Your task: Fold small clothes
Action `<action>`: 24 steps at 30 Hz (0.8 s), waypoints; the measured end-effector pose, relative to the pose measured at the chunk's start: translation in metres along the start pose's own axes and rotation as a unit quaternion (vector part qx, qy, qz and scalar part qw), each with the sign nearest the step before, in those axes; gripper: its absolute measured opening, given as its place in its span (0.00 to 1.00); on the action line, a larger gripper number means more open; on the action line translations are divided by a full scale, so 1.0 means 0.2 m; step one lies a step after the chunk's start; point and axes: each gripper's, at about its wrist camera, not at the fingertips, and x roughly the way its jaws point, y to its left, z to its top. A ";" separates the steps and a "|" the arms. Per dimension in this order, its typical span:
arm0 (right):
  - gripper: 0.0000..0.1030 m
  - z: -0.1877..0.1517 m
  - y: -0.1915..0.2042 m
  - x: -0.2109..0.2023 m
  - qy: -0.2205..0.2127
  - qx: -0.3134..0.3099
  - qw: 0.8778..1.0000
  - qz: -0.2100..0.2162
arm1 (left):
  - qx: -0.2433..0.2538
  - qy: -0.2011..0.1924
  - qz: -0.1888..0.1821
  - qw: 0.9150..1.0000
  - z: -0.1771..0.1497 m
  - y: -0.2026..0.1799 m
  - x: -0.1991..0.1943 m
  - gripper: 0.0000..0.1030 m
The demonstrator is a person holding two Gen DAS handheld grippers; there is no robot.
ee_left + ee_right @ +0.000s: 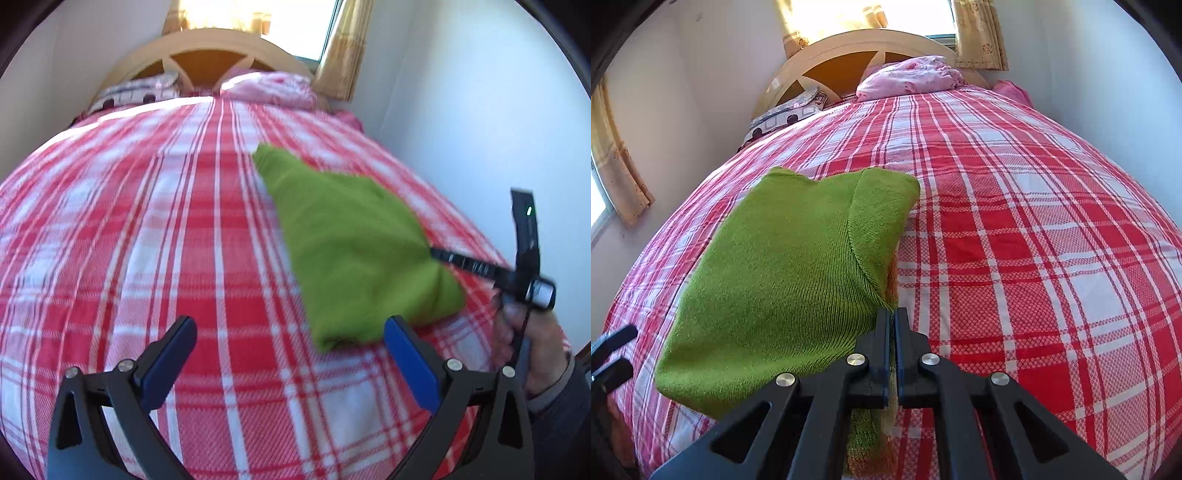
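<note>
Pinching green sweater (783,266), right gripper (894,317) angled down

Bright window (258,22) glare, perhaps motion-blurred, fisheye-warped edges

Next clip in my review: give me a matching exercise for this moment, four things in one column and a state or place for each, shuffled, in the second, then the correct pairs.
Things:
1. left gripper
2. right gripper
3. green sweater
4. pink pillow

States or places:
A. lies folded on the red plaid bedspread
B. shut, fingers pinching a corner of knit fabric
C. at the wooden headboard, far end of the bed
D. open, nothing between its fingers

Pairs: 1-D, 2-B, 3-A, 4-C
</note>
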 end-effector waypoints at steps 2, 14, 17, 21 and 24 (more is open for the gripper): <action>0.01 0.00 0.01 0.00 0.003 -0.003 1.000 0.001 | 0.025 0.006 -0.002 1.000 0.08 -0.05 0.09 1.00; 0.61 0.13 -0.02 -0.08 -0.027 -0.010 0.997 0.074 | 0.057 0.077 0.008 0.995 0.08 -0.14 0.46 1.00; 0.62 0.21 -0.04 -0.05 -0.035 0.000 0.995 0.089 | 0.051 0.081 0.003 0.995 0.06 -0.13 0.47 1.00; 0.62 0.30 -0.05 0.09 -0.008 -0.003 0.996 0.087 | 0.059 0.077 0.011 0.995 0.05 -0.15 0.47 1.00; 0.62 0.34 -0.11 0.21 0.017 0.024 0.994 0.104 | 0.057 0.078 0.009 0.995 0.05 -0.15 0.49 1.00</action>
